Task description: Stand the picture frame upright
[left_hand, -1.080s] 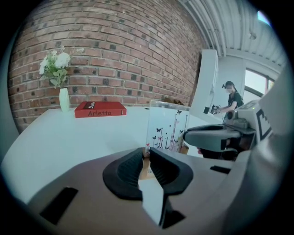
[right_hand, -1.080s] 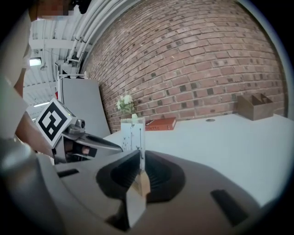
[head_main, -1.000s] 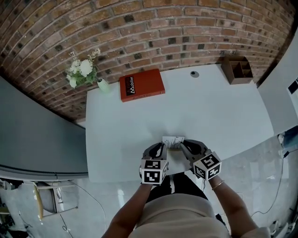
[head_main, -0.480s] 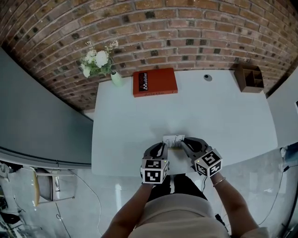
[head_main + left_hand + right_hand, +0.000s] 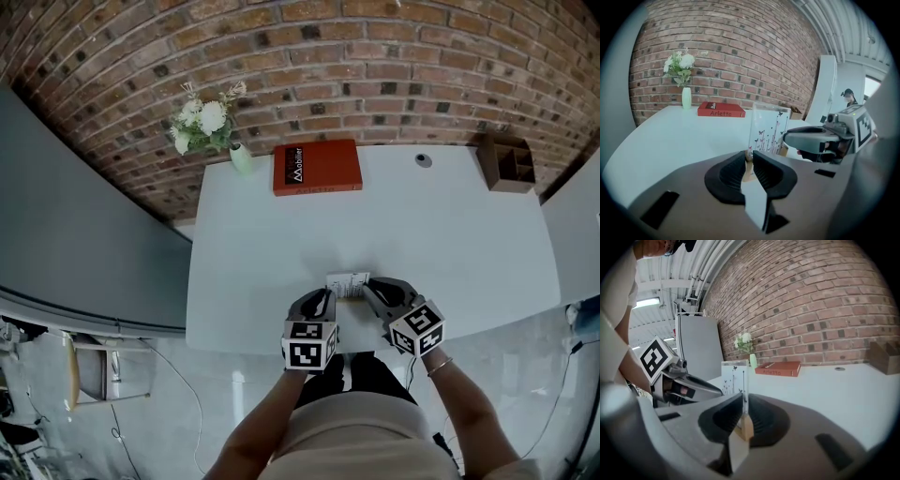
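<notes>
The picture frame (image 5: 348,284) stands upright at the near edge of the white bench (image 5: 450,234), pinched from both sides. The left hand-held gripper (image 5: 327,298) is closed on its lower left edge, the right hand-held gripper (image 5: 368,292) on its lower right. They hide its base, so contact with the bench is unclear. A red book (image 5: 317,167) lies at the far edge.

Bright, even light throughout; strong fisheye bending, with dark vignetted corners in both gripper views.
</notes>
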`<state>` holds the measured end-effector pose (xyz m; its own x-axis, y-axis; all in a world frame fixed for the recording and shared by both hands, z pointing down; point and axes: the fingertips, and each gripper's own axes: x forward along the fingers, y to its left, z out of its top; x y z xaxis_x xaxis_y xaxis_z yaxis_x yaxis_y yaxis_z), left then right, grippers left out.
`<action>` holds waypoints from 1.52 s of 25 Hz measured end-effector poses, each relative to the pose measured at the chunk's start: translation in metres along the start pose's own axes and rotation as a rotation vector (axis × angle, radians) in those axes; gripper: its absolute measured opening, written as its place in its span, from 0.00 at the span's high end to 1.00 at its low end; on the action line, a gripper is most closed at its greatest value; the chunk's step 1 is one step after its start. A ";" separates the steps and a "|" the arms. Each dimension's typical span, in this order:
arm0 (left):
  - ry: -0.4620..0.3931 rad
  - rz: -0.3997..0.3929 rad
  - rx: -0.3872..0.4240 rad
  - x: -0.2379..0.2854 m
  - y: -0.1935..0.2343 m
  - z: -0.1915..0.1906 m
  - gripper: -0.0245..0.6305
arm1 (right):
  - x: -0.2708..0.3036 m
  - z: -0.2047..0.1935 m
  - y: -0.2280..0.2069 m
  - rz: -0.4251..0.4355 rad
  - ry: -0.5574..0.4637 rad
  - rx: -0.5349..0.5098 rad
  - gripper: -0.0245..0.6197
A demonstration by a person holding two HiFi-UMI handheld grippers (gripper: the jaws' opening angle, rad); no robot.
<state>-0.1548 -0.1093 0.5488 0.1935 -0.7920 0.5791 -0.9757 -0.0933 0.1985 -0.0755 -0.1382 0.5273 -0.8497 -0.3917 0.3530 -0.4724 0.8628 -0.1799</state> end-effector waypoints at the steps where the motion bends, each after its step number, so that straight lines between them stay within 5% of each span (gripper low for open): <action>1: 0.001 0.000 0.002 0.000 0.000 0.000 0.90 | 0.000 0.000 0.000 0.000 -0.001 0.005 0.91; 12: -0.024 -0.018 -0.002 -0.002 0.001 0.004 0.85 | -0.014 0.011 -0.006 -0.029 -0.062 0.079 0.89; 22: -0.121 -0.038 0.031 -0.027 0.007 0.039 0.84 | -0.053 0.040 -0.011 -0.160 -0.180 0.200 0.89; 38: -0.258 -0.091 0.078 -0.077 0.012 0.063 0.97 | -0.098 0.046 0.021 -0.314 -0.255 0.275 0.91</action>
<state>-0.1875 -0.0872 0.4572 0.2577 -0.9047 0.3392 -0.9624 -0.2092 0.1734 -0.0129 -0.0960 0.4465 -0.6703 -0.7150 0.1987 -0.7301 0.5877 -0.3487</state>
